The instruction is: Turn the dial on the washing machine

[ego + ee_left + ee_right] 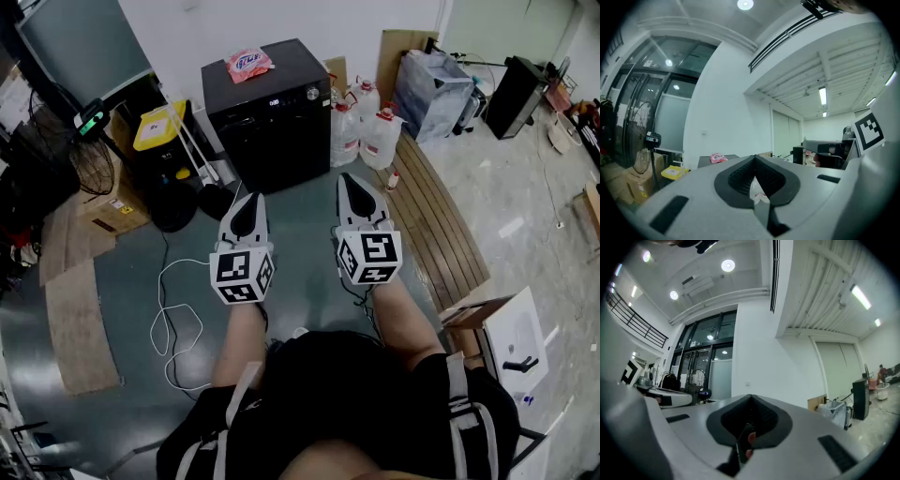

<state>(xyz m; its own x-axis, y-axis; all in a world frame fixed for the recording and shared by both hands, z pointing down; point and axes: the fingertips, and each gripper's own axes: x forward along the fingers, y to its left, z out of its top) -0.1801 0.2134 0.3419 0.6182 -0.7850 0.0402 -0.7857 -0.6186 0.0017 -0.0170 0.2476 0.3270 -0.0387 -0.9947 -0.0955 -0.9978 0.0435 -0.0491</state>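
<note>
The black washing machine (272, 131) stands against the far wall, with its small silver dial (312, 93) at the top right of the front panel. A pink packet (248, 64) lies on its lid. Both grippers are held level, side by side, well short of the machine and pointing at it. My left gripper (250, 199) has its jaws together with nothing between them, and in its own view the tips (755, 157) meet. My right gripper (348, 177) is also shut and empty, its tips (750, 397) closed. The pink packet (717, 158) shows beyond the left jaws.
Clear jugs with red caps (361, 127) stand right of the machine, beside a slatted wooden board (441, 216). A yellow-lidded container (157, 127) and a cardboard box (112, 211) sit to the left. A white cable (173, 319) loops on the grey floor.
</note>
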